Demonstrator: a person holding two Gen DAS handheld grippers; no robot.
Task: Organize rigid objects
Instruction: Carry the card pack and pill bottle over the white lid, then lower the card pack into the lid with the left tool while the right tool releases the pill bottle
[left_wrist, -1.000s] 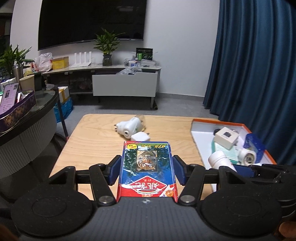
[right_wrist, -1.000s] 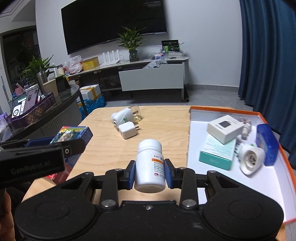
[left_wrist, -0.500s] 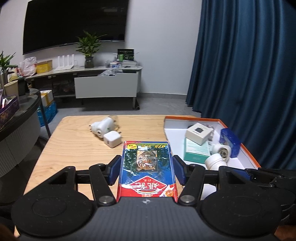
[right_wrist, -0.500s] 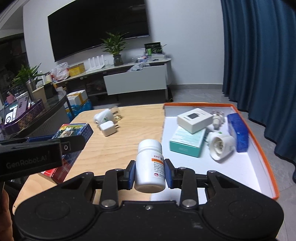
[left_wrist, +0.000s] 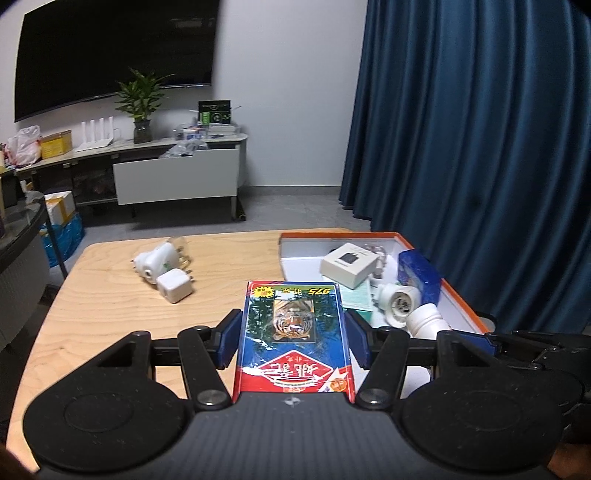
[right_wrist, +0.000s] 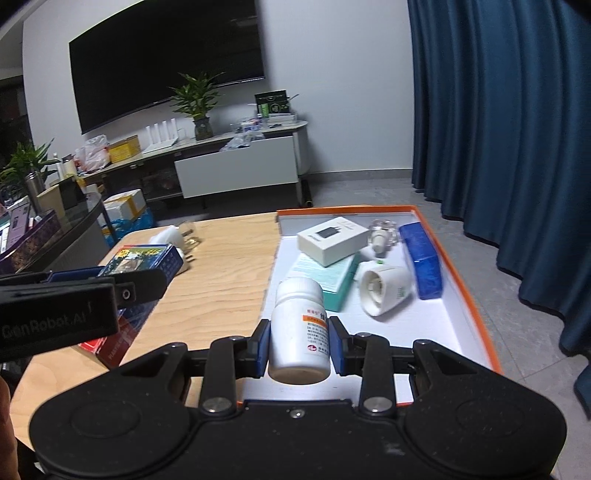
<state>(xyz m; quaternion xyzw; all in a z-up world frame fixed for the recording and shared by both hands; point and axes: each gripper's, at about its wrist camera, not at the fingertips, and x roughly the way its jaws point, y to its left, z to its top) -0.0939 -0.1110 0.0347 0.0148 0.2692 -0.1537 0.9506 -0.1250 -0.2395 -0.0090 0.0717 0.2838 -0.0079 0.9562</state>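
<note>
Wooden desk (left_wrist: 110, 314), tray (right_wrist: 461, 280) at 2 o'clock. My right hand-held gripper (right_wrist: 299, 339) clamps bottle (right_wrist: 299, 328), left hand-held gripper (left_wrist: 293, 341) clamps box (left_wrist: 293, 332). Lower each onto bare tray floor before releasing.

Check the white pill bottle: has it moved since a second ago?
Yes. The white pill bottle, in the right gripper, moved rightward from the wooden table over the orange-rimmed tray.

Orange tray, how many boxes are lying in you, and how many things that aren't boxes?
Boxes: 3 (white box, teal box, blue box)
Not boxes: 2 (white socket, small clear piece)
Total: 5 things lying in the orange tray
</note>
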